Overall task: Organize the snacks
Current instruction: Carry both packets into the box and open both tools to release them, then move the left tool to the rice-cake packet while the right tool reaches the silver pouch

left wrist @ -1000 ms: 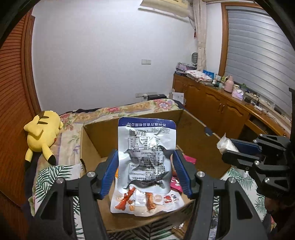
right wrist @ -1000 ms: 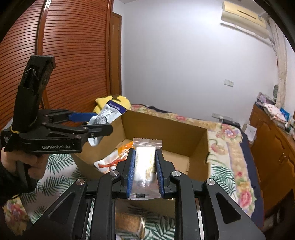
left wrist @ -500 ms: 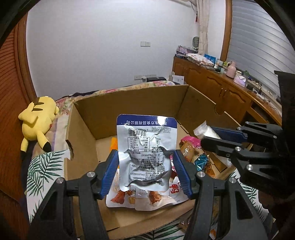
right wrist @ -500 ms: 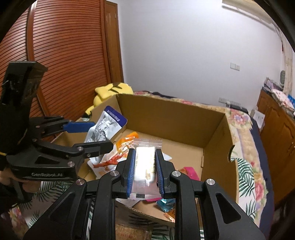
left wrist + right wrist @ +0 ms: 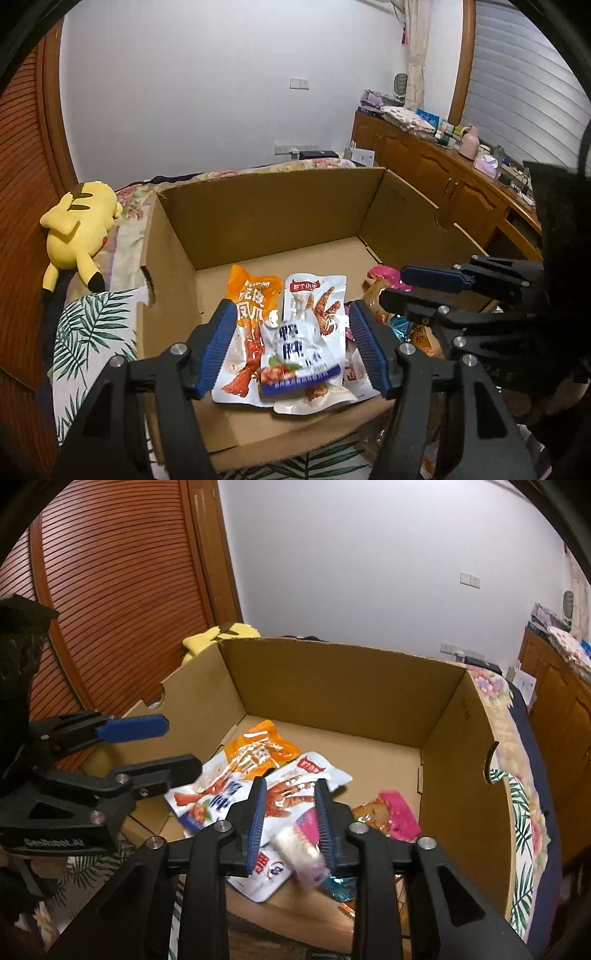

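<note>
An open cardboard box [image 5: 273, 214] [image 5: 343, 686] holds several snack packets. My left gripper [image 5: 293, 345] is open over the box's near left part. The blue-and-white packet [image 5: 299, 354] [image 5: 210, 805] lies loose below it, on top of an orange packet [image 5: 251, 295] [image 5: 258, 749] and a white chicken-feet packet [image 5: 317, 299] [image 5: 295, 794]. My right gripper [image 5: 290, 823] is open over the near middle of the box. A small clear packet [image 5: 301, 853], blurred, is loose between its fingers, dropping onto the pile. The right gripper also shows in the left wrist view [image 5: 417, 291].
A pink packet [image 5: 391, 808] and a teal one [image 5: 340, 886] lie at the box's near right. A yellow plush toy [image 5: 77, 225] lies on the bed left of the box. A leaf-print cloth [image 5: 92, 328] covers the surface. Wooden cabinets [image 5: 443, 181] stand at right.
Both grippers came down over the box and opened. The blue-and-white packet left my left gripper and landed on the pile. The clear packet left my right gripper and is falling.
</note>
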`<state>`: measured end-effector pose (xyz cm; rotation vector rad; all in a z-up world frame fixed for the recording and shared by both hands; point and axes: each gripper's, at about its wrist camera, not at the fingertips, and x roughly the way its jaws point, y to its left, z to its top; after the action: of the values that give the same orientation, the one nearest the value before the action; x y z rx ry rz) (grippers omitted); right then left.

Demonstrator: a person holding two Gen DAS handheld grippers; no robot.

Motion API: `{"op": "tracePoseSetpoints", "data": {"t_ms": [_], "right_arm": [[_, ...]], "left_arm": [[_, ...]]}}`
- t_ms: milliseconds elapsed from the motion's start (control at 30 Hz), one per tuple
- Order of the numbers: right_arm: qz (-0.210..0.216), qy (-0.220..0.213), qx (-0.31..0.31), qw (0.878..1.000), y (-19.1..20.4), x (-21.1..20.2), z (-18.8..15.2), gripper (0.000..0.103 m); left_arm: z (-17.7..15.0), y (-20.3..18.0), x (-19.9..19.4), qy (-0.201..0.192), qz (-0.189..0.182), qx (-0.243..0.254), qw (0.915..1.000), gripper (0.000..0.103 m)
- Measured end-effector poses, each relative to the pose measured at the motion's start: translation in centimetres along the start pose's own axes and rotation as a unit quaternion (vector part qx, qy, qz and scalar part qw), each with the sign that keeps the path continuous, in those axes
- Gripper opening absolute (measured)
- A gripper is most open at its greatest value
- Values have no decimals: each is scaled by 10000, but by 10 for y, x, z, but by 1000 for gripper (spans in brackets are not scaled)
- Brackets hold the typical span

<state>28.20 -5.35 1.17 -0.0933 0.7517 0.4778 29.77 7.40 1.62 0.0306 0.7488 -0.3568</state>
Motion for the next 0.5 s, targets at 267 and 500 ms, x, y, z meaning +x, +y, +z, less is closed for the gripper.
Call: {"op": "tracePoseSetpoints", "data": {"t_ms": [267, 500], "right_arm": [[-115, -468, 0, 9988, 8, -50, -11, 40], [-120, -650, 8, 9978, 20, -101, -45, 62]], "left_arm": [[-11, -3, -43, -345, -61, 83, 9994, 64], [-35, -12, -82, -572, -172, 182, 9980, 67]]}}
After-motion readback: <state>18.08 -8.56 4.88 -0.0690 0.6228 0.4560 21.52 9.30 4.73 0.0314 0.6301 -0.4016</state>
